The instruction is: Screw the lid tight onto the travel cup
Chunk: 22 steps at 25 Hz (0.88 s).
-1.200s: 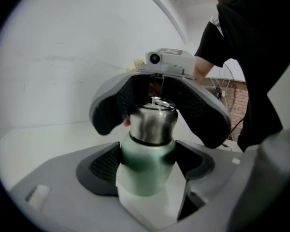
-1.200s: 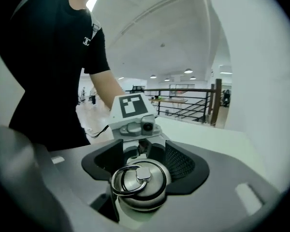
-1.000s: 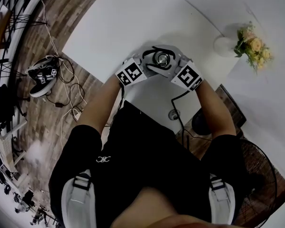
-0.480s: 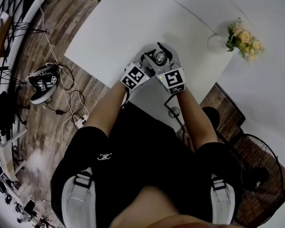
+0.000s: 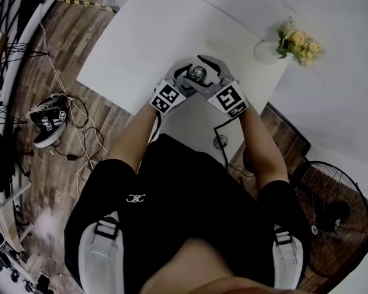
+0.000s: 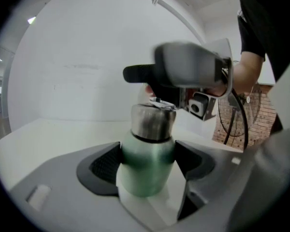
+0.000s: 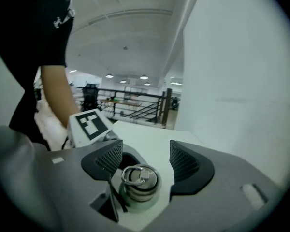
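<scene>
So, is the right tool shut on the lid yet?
Open: on the right tool the jaws stand apart, a gap showing beside the lid. Left tool grips the cup.

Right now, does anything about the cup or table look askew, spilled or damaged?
Nothing stands out. The travel cup stands upright in the left gripper, its lid sits straight on top, the right gripper is open over it, and the table shows no spill.

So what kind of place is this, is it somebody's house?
Probably not a house; more like a big workshop or lab hall. Loose cables lie on the wooden floor, a standing fan sits nearby, and a long metal railing runs under rows of ceiling lights.
</scene>
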Tool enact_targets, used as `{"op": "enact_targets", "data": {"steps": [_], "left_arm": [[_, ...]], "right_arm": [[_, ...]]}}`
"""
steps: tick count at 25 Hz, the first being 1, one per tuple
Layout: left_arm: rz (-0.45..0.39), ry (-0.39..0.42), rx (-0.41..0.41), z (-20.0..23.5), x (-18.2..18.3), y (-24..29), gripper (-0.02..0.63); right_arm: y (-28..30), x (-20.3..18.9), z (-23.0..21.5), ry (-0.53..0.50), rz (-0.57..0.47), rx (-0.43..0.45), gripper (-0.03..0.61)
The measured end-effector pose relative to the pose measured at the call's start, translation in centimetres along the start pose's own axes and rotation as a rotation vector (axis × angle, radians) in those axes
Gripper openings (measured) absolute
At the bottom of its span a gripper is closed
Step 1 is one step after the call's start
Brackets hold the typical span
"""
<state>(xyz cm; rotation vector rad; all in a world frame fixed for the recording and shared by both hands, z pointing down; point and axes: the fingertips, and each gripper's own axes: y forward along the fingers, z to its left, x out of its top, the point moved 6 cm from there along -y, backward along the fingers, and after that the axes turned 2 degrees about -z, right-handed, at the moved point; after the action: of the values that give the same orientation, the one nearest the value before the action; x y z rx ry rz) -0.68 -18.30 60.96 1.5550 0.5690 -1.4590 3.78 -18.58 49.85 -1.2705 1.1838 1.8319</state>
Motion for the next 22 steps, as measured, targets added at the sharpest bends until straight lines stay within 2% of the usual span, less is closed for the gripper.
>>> {"op": "enact_targets", "data": {"steps": [3,5,9,13,16,19,20,22], "left_arm": [[0.011,0.015,-0.034,0.2,0.0,0.3,0.405],[0.020,0.025,-0.063,0.3,0.1,0.3,0.405],[0.041,0.046,-0.122,0.4,0.3,0.4,0.405],[0.049,0.057,-0.155,0.5,0.4,0.5,0.405],[0.047,0.059,-0.161,0.5,0.5,0.3,0.405],[0.044,0.059,-0.163,0.5,0.5,0.3,0.405],[0.043,0.059,-0.165,0.5,0.5,0.3,0.405],[0.039,0.058,-0.168,0.5,0.6,0.2,0.405]], "right_arm": [[-1.1,-1.2,0.4,-0.184,0.186,0.246,0.281],[-1.3,-1.9,0.4,-0.302,0.314,0.373,0.287],[-0.3,-1.6,0.2,-0.527,0.508,0.576,0.290],[1.1,-1.1,1.2,-0.744,0.638,0.759,0.293],[1.6,-2.3,2.4,-0.890,0.746,0.891,0.293],[2.3,-2.8,3.0,-0.936,0.748,0.961,0.282],[2.5,-2.5,3.1,-0.930,0.734,0.975,0.241],[2.7,-2.2,3.0,-0.887,0.705,0.982,0.227]]}}
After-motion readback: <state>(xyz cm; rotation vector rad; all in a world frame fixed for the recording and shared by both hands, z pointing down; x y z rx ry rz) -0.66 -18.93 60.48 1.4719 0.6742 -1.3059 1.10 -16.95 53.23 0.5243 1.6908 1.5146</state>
